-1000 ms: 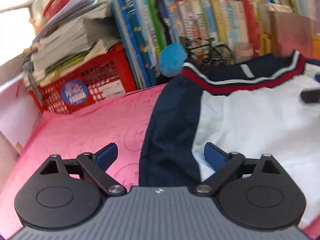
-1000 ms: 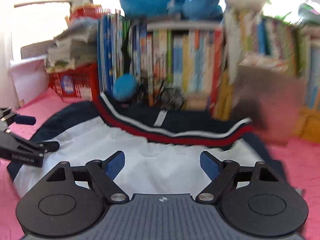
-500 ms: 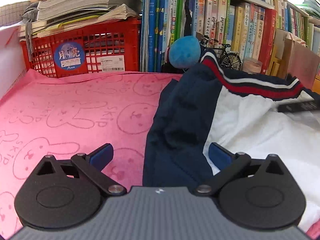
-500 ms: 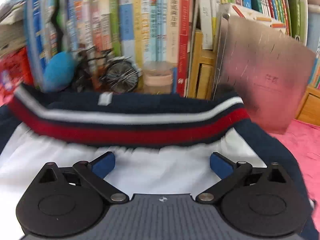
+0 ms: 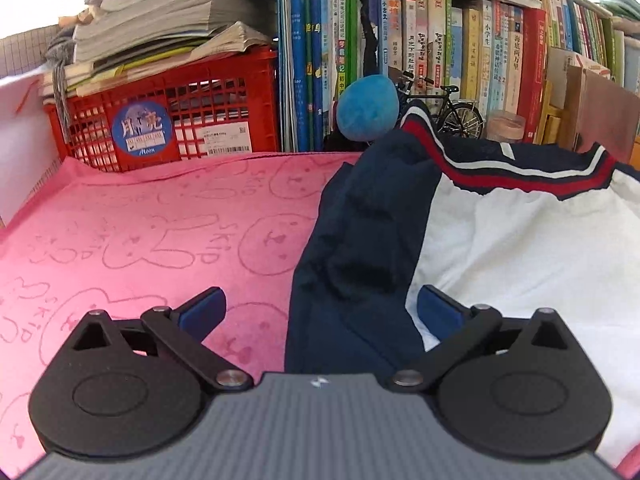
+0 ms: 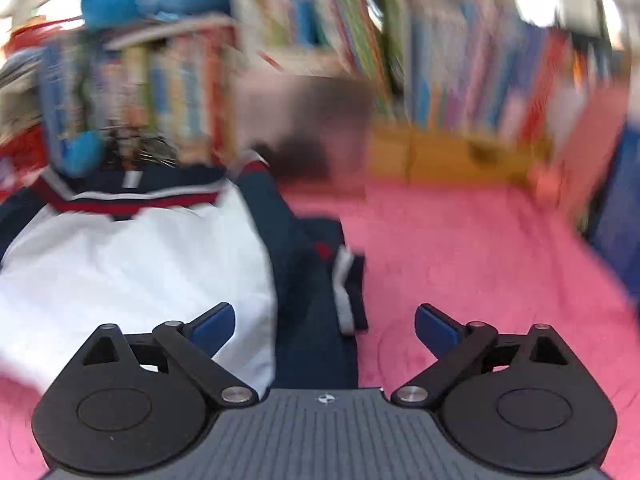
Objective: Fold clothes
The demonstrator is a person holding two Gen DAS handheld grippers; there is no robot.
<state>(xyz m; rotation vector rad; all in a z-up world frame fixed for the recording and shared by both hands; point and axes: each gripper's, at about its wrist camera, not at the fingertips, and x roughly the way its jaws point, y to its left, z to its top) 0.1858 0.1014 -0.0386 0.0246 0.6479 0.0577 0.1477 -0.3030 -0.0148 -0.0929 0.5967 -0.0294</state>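
left wrist | red crate [image 5: 168, 120] under stacked papers [image 5: 160, 28] | both claws wide, holding nothing

Probably home study corner: packed bookshelf [image 5: 460, 48], red crate [image 5: 168, 116] under paper stacks, pink bunny-print cloth [image 5: 140, 240].

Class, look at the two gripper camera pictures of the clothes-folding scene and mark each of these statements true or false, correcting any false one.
1. The left gripper is open and holds nothing. True.
2. The jacket lies on a green cloth. False: the cloth is pink.
3. A red basket stands behind the cloth. True.
4. The right gripper is clamped on a sleeve. False: its jaws are open, nothing pinched.
5. The jacket's collar has a red stripe. True.
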